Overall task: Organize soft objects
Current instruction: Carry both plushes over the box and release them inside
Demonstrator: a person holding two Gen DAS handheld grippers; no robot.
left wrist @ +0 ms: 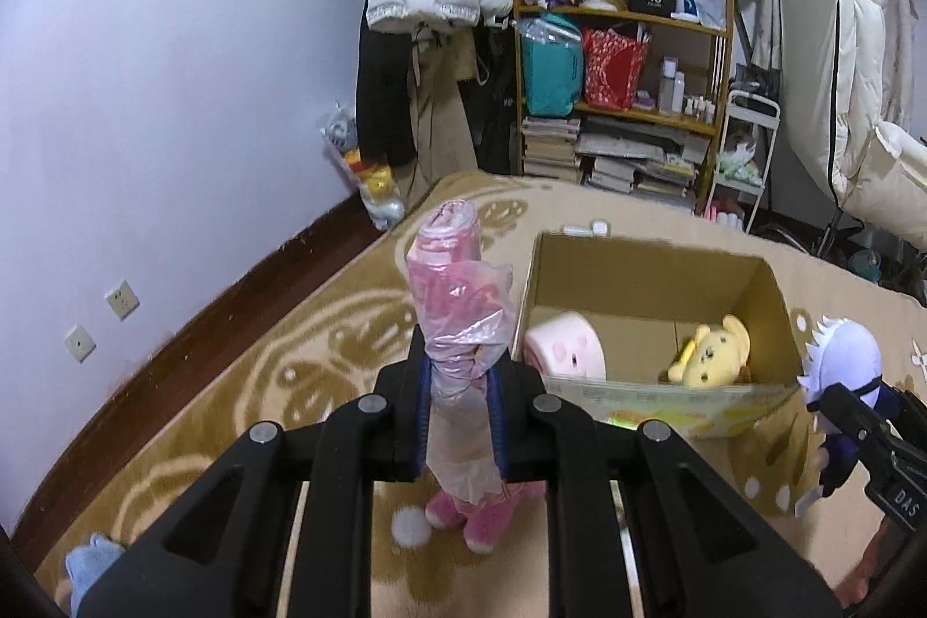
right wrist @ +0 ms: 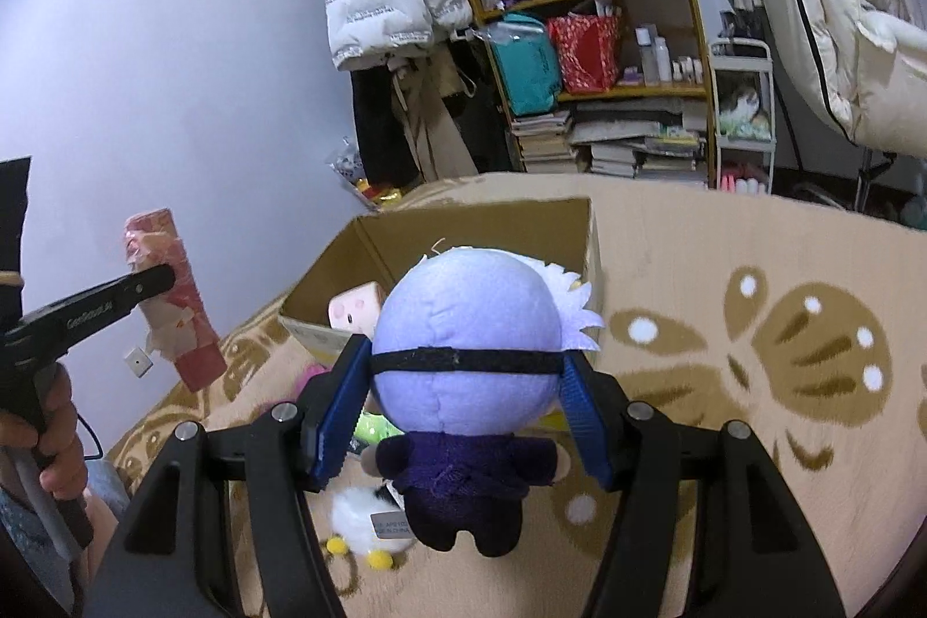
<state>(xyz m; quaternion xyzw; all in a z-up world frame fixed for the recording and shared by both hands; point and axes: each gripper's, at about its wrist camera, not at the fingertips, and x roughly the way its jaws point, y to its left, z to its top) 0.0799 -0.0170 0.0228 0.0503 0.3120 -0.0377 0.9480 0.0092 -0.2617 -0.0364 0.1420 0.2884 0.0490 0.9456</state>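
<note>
Holding a bagged pink toy [left wrist: 457, 328] upright, the left gripper [left wrist: 460, 421] was clamped tight; the right gripper [right wrist: 463, 403], half-open, squeezed a doll [right wrist: 469, 357] by the head, both poised beside the box [left wrist: 654, 270], presumably for dropping in.
</note>
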